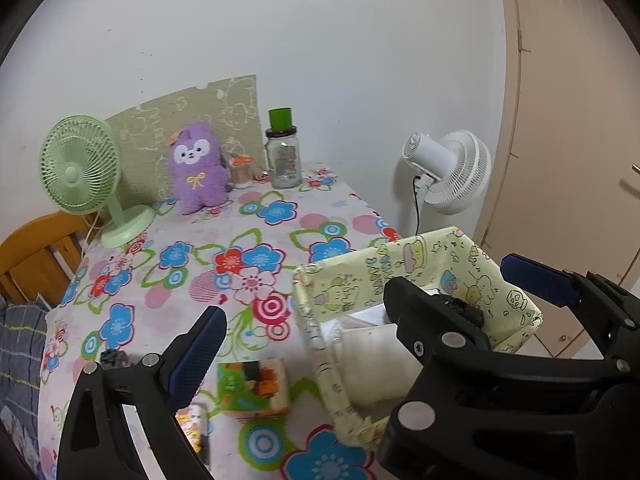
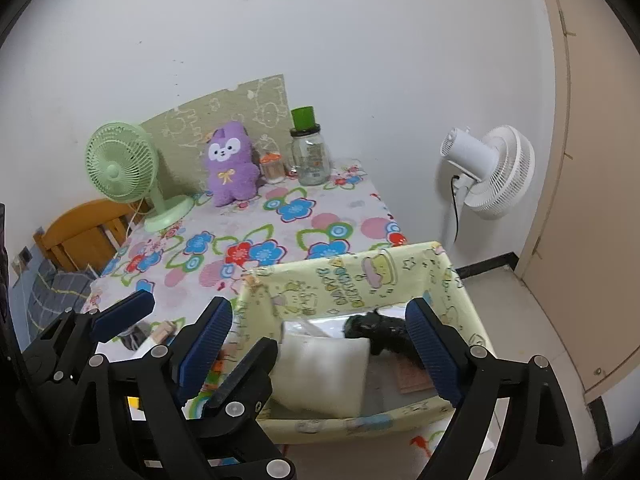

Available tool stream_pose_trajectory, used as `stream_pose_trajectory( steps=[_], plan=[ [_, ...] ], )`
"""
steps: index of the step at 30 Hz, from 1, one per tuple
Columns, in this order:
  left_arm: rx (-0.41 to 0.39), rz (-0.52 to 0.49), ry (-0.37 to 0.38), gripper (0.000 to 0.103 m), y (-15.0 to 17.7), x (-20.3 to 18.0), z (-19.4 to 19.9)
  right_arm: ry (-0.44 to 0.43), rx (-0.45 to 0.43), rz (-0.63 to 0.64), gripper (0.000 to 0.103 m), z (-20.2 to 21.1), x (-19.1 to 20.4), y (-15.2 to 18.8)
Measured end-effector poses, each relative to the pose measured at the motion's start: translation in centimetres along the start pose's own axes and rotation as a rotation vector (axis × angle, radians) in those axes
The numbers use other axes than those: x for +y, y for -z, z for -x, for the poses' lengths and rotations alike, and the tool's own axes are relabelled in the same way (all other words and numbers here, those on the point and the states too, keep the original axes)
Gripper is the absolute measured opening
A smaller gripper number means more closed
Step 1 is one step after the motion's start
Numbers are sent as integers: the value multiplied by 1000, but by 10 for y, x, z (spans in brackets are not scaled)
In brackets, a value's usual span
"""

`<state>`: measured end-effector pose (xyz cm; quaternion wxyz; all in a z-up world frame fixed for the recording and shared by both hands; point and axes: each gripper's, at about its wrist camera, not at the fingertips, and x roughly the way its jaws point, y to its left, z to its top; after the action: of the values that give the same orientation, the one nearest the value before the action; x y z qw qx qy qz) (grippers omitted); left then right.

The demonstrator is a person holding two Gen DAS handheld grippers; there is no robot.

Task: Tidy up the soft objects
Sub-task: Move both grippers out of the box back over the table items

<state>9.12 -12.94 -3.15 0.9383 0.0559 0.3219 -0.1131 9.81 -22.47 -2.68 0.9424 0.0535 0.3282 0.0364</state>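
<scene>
black plastic with blue ribbed pads: right gripper [image 2: 324, 350], lower centre of the right wrist view, jaws spread wide with nothing pressed between the pads; they hang over the yellow fabric bin [image 2: 352, 276]. left gripper [image 1: 362, 312], lower part of the left wrist view, also stands wide apart and grips nothing; its right finger reaches past the bin's far side.

yellow fabric bin: soft-sided, printed with cartoon animals and jars, sitting at the right edge of the table [image 1: 240, 248]. its printed lettering appears upside down and cannot be read. inside lie a white pillow [image 2: 324, 376], a black soft toy [image 2: 380, 330] at the back right, and a flat brown piece [image 2: 416, 378] on the bottom.

table cover: flowered cloth in blue, red, pink and green. small printed box [image 1: 253, 386] just left of the bin, near the front edge. the middle of the cloth is open.

far edge, against the wall: purple plush toy [image 1: 197, 168], upright, pale face, yellow bow; green desk fan [image 1: 80, 164] at the left; glass jar [image 1: 284, 156] with a green cup on top, its label too small to read; small jar with orange lid [image 1: 242, 170].

white standing fan [image 1: 448, 172] beyond the table's right edge.
</scene>
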Motion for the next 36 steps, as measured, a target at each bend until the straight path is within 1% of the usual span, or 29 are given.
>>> stream_pose_trajectory(
  steps=[15, 25, 32, 36],
  plan=[
    [-52, 40, -41, 99, 11, 56, 34, -18, -44, 52, 94, 14, 68, 1],
    [-51, 83, -71, 99, 28, 94, 39, -36, -37, 89, 96, 5, 107, 10],
    [-39, 95, -103, 100, 41, 111, 37, -41, -25, 89, 96, -5, 122, 23],
    [-24, 115, -101, 100, 50, 118, 31, -41, -19, 102, 96, -12, 129, 29]
  ],
)
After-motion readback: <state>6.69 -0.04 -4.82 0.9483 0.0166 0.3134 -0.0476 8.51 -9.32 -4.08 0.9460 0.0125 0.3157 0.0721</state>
